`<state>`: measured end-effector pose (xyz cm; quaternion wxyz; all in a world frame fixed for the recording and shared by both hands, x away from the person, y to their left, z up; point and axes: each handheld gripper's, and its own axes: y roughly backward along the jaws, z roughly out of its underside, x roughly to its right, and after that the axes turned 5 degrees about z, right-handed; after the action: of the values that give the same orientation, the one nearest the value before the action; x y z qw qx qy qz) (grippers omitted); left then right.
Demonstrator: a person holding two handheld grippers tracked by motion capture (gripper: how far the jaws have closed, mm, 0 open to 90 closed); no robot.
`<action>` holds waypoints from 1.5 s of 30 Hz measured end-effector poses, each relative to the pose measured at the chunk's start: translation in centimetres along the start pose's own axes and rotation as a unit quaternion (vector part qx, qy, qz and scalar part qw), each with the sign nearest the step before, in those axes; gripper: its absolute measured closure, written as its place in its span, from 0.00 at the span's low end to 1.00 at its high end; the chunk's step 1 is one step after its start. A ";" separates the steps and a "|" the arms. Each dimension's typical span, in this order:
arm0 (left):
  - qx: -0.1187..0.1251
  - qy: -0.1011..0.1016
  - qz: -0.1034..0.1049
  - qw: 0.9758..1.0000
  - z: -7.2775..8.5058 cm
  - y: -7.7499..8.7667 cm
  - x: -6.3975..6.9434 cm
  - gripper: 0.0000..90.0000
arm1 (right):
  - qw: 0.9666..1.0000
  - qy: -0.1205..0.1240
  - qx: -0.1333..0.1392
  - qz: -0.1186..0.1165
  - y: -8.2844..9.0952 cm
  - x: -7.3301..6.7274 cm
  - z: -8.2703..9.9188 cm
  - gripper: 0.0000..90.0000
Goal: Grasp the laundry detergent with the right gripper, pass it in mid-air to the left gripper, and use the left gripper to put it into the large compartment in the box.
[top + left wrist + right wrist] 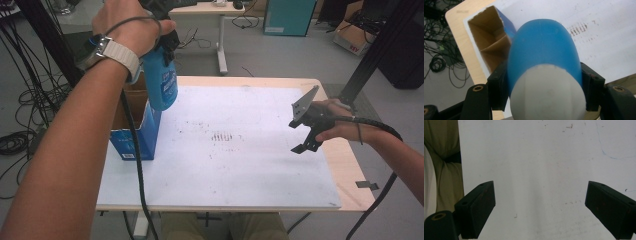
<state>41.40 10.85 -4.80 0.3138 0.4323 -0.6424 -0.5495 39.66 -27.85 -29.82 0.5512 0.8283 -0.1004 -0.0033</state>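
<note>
Left gripper (546,92) clamps the blue bottle (163,82) across its body near the white end, above the open cardboard box (135,142) at the table's (345,165) left edge. Bottle looks rigid, smooth, probably light; mid-body grip suits. Box dividers visible, compartments apparently empty. Right gripper (303,135) hangs wide open, holding nothing.

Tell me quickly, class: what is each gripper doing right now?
Left gripper: shut on the blue bottle, held above the box.
Right gripper: open, holding nothing, over the white sheet.
</note>
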 end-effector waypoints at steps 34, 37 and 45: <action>-0.025 0.169 -0.020 0.985 2.1 -0.9 -9.6 0.42 | 1.000 0.000 -0.011 -0.006 -1.7 0.7 -0.3 0.10; -0.028 0.175 -0.020 0.984 2.2 -1.4 -10.1 0.42 | 1.000 0.001 -0.011 -0.007 -1.9 0.7 -0.3 0.10; -0.029 0.180 -0.018 0.983 2.3 -3.4 -10.6 0.42 | 1.000 -0.003 -0.012 -0.008 -2.2 0.9 -0.3 0.10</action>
<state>44.63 21.33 -7.77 0.4265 0.5264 -0.5511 -0.4871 40.96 -26.92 -31.59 0.5610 0.8223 -0.0953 -0.0115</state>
